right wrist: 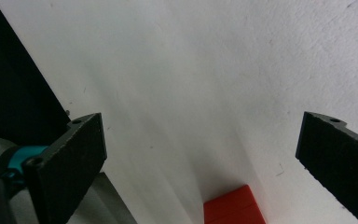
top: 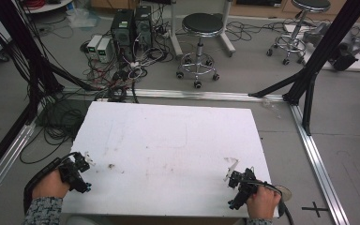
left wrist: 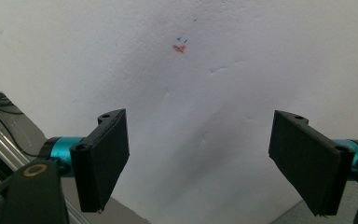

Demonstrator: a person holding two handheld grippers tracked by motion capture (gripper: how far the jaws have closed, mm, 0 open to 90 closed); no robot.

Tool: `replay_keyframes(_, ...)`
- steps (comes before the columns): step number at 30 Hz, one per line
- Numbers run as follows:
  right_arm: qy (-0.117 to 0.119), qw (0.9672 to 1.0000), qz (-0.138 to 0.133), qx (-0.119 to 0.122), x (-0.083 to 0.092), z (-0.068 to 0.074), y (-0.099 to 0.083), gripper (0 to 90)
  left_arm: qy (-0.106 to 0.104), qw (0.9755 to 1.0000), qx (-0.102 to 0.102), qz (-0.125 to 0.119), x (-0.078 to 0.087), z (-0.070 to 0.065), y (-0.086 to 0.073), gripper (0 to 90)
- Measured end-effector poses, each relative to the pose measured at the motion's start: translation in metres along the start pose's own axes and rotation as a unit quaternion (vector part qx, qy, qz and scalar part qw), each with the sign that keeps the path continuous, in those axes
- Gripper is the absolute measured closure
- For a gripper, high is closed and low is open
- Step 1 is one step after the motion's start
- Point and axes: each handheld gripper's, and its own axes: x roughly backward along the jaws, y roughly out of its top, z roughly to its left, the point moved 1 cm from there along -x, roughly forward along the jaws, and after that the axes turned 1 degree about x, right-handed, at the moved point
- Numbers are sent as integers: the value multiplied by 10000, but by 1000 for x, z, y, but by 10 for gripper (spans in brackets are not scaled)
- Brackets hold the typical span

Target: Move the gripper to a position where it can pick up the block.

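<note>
Both grippers, left (top: 85,171) and right (top: 230,182), hang agape over the white table (top: 168,140).

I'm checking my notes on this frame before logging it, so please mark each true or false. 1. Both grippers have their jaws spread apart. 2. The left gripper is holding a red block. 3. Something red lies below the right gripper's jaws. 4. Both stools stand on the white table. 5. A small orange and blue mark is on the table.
1. Both the left gripper and the right gripper have their jaws spread apart: true.
2. False: nothing sits between the left gripper's jaws.
3. True: a red object lies there, ungripped.
4. False: the stools stand on the floor beyond the white table.
5. True: the orange and blue mark is there.
</note>
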Motion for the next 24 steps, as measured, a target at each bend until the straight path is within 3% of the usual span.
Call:
replay_keyframes(12, 66, 9999, -92, -7, 6, -1, 2, 8, 31, 9999, -127, -32, 3, -2, 3, 204)
replay_keyframes(24, 124, 9998, -108, 93, 7, -3, 2, 9, 23, 10000, -43, -82, 4, -2, 1, 204)
